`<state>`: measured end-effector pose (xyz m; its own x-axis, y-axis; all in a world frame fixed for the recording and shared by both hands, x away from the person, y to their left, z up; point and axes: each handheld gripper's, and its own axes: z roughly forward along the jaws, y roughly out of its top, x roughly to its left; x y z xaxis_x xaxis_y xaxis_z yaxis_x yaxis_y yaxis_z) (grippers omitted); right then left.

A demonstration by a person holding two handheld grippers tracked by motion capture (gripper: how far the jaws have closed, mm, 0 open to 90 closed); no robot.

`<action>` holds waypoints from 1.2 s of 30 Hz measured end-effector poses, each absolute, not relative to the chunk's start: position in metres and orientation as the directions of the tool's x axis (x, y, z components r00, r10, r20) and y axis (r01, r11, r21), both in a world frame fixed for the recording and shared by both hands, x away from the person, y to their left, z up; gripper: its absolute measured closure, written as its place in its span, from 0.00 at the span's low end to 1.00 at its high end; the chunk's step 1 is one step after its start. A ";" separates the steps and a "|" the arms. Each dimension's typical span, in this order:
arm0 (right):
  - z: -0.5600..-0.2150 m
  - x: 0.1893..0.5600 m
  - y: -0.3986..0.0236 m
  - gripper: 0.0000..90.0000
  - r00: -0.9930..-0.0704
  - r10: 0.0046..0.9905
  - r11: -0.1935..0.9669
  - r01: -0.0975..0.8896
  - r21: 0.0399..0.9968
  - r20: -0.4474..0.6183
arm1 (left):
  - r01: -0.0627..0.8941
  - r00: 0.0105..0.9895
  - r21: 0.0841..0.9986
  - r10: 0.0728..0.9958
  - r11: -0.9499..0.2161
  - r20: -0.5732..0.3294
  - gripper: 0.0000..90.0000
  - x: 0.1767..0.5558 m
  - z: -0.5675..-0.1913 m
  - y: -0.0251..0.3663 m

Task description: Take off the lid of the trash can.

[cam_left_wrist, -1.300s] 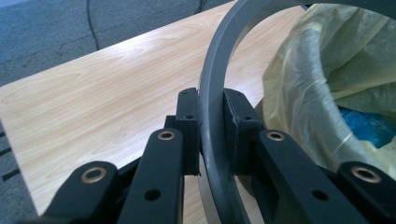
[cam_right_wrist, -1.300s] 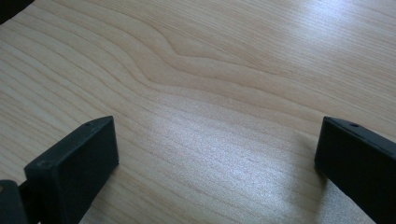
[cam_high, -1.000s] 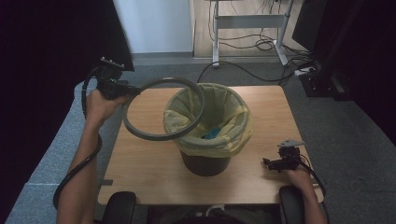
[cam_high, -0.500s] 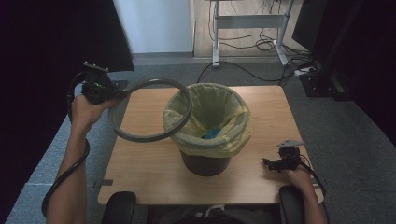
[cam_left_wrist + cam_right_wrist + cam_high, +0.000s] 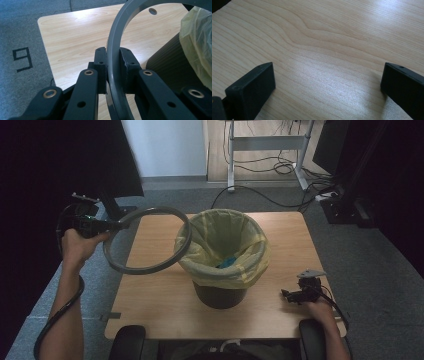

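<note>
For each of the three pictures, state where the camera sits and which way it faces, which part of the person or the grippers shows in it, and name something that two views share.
High view: above the person's side, facing forward and down on the wooden table; both forearms, left gripper, right gripper.
Left gripper view: on the left gripper, facing along its jaws clamped on the grey ring toward the bin's yellow bag.
Right gripper view: on the right gripper, facing down at bare tabletop between open jaws.
Shared: the grey ring and yellow bag show in the high and left gripper views.
</note>
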<state>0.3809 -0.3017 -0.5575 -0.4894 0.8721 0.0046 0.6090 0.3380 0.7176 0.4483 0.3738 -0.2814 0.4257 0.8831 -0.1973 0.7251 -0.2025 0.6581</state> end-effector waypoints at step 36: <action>-0.558 0.381 -0.302 0.00 -0.490 0.872 0.339 0.609 0.718 0.004 | 0.770 0.317 0.629 0.920 -0.108 -0.230 0.86 0.433 -0.321 0.420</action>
<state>0.3809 -0.3017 -0.5575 -0.4898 0.8718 0.0042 0.6086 0.3385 0.7176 0.4334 0.4204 -0.3207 0.3171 0.9200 -0.2303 0.7701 -0.1080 0.6287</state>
